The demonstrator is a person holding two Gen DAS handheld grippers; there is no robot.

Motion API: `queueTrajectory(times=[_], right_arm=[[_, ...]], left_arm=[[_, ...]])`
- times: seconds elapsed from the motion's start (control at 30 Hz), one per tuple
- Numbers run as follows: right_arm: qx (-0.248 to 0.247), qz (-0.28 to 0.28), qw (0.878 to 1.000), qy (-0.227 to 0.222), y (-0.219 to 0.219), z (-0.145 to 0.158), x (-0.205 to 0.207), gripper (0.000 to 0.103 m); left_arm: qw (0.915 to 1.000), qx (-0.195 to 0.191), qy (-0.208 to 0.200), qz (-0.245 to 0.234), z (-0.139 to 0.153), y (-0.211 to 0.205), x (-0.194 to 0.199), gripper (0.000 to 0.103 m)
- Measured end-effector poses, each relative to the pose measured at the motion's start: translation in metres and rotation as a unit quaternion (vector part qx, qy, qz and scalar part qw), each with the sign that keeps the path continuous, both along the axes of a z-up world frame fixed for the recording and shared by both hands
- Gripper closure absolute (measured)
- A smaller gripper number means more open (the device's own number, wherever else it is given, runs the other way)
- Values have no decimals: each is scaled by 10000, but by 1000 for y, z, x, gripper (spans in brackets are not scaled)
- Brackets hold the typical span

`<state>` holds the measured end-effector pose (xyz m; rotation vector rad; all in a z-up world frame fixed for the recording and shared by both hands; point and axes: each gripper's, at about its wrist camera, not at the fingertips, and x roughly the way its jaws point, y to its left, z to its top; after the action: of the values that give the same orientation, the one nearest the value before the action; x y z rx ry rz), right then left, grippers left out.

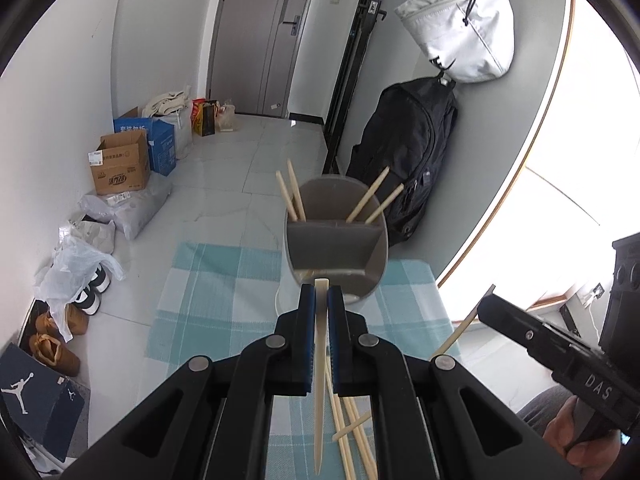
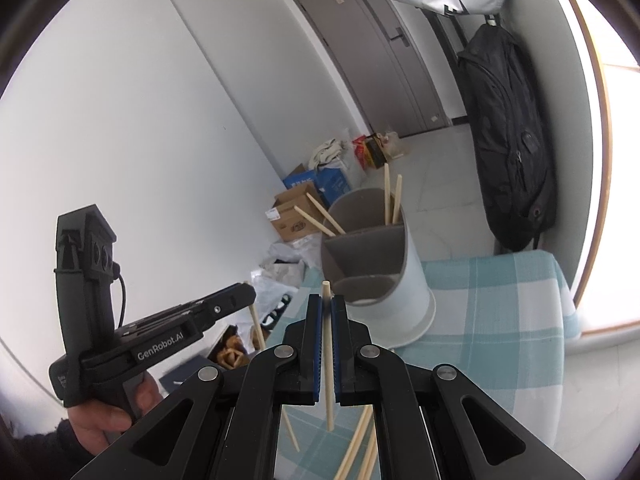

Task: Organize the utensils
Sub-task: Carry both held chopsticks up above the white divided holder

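Observation:
A grey and white utensil holder with inner dividers stands on a teal checked cloth; several chopsticks lean in its far compartments. My left gripper is shut on a pale chopstick, held upright just in front of the holder. My right gripper is shut on another chopstick, also upright, just short of the holder. Loose chopsticks lie on the cloth below both grippers. Each gripper shows in the other's view, the right one and the left one.
The table ends just beyond the holder. Cardboard boxes, bags and shoes line the floor by the left wall. A black backpack and a white bag hang on the wall behind the holder.

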<state>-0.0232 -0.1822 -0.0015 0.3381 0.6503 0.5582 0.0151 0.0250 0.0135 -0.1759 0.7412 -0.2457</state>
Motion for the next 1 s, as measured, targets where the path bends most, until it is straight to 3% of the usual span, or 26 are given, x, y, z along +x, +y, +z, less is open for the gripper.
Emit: queueTrajectory(times=[0.6, 1.0], right_arm=[[104, 54, 9994, -325, -4, 81, 51, 99], [24, -78, 9987, -498, -10, 114, 109, 99]], left_arm=[[9981, -269, -555, 40, 83, -1, 45, 101], [9966, -330, -752, 95, 108, -3, 92, 101]])
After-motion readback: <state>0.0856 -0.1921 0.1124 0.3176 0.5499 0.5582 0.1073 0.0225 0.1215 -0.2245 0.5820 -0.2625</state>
